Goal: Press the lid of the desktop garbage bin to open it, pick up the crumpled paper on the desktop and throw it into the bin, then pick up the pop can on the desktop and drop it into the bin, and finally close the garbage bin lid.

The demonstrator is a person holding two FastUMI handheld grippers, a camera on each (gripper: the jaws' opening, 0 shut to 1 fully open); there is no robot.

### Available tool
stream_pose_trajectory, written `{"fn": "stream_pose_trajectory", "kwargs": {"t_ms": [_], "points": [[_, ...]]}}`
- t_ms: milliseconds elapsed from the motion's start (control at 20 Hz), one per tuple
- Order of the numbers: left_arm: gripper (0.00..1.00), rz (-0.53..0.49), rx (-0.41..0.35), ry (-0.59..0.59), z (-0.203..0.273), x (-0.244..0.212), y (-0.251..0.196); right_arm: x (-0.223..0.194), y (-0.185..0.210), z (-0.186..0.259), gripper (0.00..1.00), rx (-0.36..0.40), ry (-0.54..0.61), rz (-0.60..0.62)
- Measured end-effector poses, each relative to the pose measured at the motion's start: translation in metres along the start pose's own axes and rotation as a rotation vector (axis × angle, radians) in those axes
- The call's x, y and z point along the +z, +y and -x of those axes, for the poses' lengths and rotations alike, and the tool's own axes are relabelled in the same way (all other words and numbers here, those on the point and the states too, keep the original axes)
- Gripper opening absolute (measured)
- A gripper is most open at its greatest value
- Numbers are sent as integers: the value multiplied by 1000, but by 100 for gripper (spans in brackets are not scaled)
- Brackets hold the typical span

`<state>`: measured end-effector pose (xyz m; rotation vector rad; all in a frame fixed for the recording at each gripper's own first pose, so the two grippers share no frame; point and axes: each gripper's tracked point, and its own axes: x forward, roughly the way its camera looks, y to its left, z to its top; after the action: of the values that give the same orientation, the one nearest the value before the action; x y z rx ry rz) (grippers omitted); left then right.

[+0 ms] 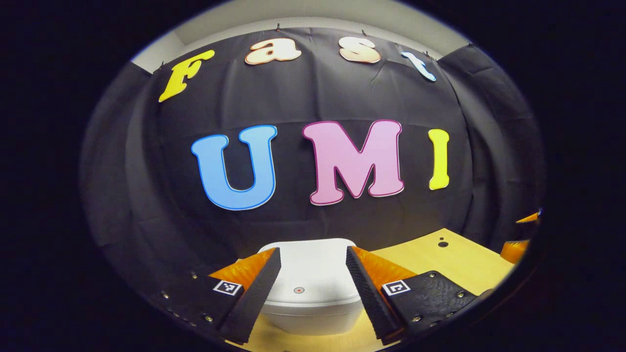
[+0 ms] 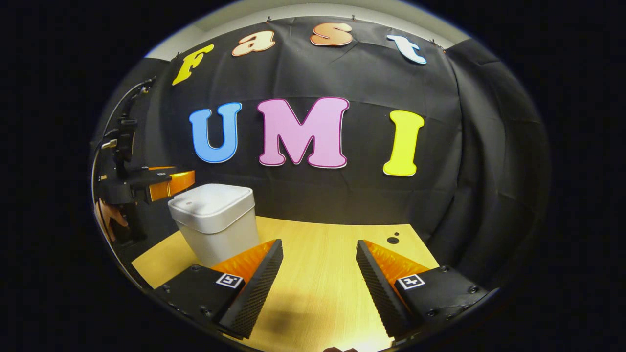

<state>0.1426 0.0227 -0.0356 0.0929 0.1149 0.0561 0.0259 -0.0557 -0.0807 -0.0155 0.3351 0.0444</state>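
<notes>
One closed bin [image 1: 313, 286] just beyond left hand-held gripper [image 1: 313, 259].

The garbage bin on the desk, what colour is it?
White all over, the garbage bin with its lid shut; it shows best in the right gripper view.

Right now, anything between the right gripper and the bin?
Nothing: in the right gripper view, bare tabletop runs from the open right gripper to the closed white bin, standing ahead to its left.
</notes>
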Motion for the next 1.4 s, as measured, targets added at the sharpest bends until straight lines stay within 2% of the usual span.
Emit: {"fn": "stream_pose_trajectory", "kwargs": {"t_ms": [350,550,700,900,1050,1200,1400], "points": [[89,55,2,-108,38,61,-34,50,3,2,98,56,-139,46],[89,95,25,-148,59,86,-47,59,2,9,98,102,-163,69],[89,129,26,-159,77,94,-59,73,2,17,98,131,-170,34],[89,147,35,-171,105,98,-59,102,-13,32,98,61,-268,77],[89,147,62,-185,130,93,-55,100,-8,49,98,16,-279,87],[89,161,55,-192,151,79,-58,98,14,71,97,26,-294,62],[89,122,16,-172,160,66,-52,99,39,84,98,27,-304,88]]}}
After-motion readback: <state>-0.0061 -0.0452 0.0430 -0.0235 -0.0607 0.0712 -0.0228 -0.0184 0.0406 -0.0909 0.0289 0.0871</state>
